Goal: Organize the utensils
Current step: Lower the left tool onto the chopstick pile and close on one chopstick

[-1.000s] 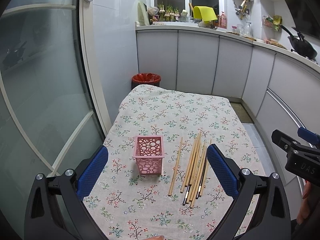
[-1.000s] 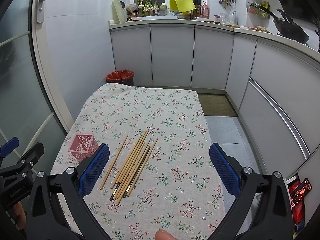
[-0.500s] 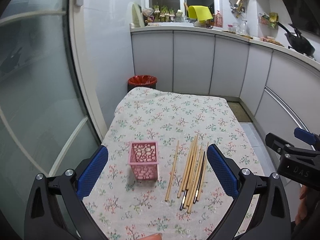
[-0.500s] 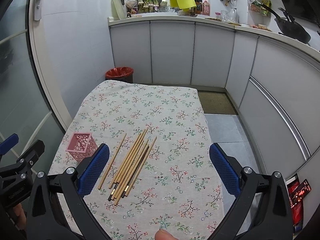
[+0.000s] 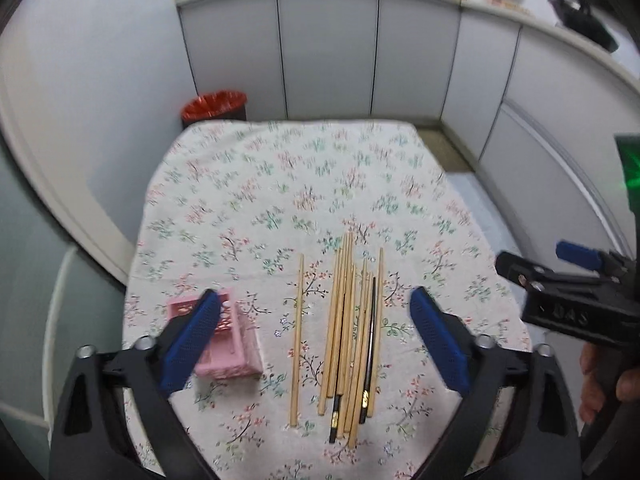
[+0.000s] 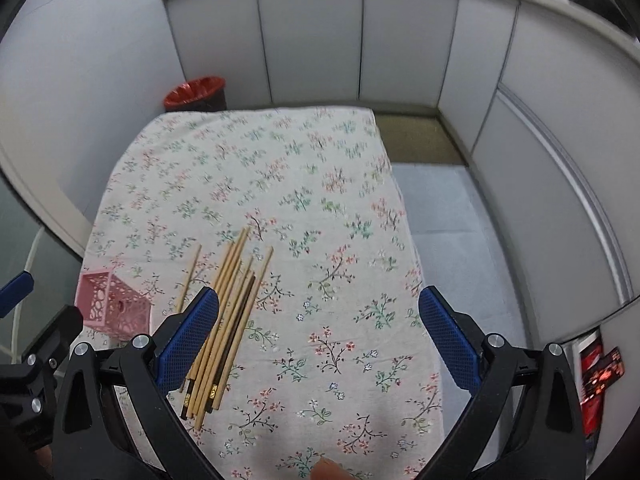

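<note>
Both jaws wide; chopsticks (image 5: 352,332) beside basket (image 5: 228,340).

Basket (image 5: 224,340): on table (image 5: 280,184), left of chopsticks (image 5: 352,332)
Bin (image 5: 214,105): on floor behind table

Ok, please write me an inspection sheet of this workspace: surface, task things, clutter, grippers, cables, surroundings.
Surface: table with floral cloth, lying flat.
Job's things: pink perforated basket stands upright at the left; no chopstick shows in it. Loose chopsticks lie in a rough bundle on the cloth, mostly wooden, two dark; one single chopstick lies apart, between bundle and basket.
Clutter: nothing seen on the table.
Grippers: left gripper open, holds nothing; right gripper open, holds nothing. Both above the near edge.
Cables: nothing seen.
Surroundings: red-lined bin behind the table, white cabinets, frosted glass door at left.
</note>
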`<state>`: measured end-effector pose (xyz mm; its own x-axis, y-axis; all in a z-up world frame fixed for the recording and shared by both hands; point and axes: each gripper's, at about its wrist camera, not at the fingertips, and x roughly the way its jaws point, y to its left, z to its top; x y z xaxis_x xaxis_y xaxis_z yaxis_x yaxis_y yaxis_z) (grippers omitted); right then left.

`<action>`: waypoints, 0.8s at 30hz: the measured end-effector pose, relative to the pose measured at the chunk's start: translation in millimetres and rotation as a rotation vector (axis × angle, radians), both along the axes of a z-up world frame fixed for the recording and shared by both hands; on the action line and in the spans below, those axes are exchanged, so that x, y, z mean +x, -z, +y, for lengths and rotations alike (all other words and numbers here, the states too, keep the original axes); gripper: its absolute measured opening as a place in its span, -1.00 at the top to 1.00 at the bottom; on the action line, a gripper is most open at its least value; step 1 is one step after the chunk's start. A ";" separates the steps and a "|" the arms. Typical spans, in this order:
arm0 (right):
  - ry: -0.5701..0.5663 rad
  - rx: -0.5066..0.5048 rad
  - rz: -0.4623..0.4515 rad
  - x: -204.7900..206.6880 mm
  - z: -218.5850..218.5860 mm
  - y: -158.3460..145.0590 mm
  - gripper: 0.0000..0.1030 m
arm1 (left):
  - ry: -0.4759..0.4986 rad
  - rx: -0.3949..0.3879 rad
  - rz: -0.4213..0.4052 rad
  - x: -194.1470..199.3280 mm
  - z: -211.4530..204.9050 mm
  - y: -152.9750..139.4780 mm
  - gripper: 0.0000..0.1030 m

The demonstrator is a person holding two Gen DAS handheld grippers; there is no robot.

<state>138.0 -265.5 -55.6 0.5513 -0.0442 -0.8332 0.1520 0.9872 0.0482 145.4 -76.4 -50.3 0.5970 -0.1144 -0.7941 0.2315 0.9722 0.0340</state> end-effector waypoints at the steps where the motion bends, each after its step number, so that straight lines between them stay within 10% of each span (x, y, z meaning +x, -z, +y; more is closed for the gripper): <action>1: 0.008 0.027 0.026 5.0 -5.8 11.0 -0.86 | 0.004 0.014 0.028 10.7 -4.6 8.0 -0.51; 11: 0.007 0.168 0.159 51.2 -37.1 59.9 -0.86 | -0.064 0.094 0.244 98.6 -21.2 96.5 0.34; 24: 0.007 0.224 0.203 80.0 -44.0 87.8 -0.85 | -0.143 0.131 0.337 153.3 -14.6 172.9 0.77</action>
<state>218.0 -309.5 -143.5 0.3726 0.1497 -0.9158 0.1872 0.9545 0.2322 298.7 -91.1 -223.2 0.3030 0.0671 -0.9506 0.1130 0.9879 0.1057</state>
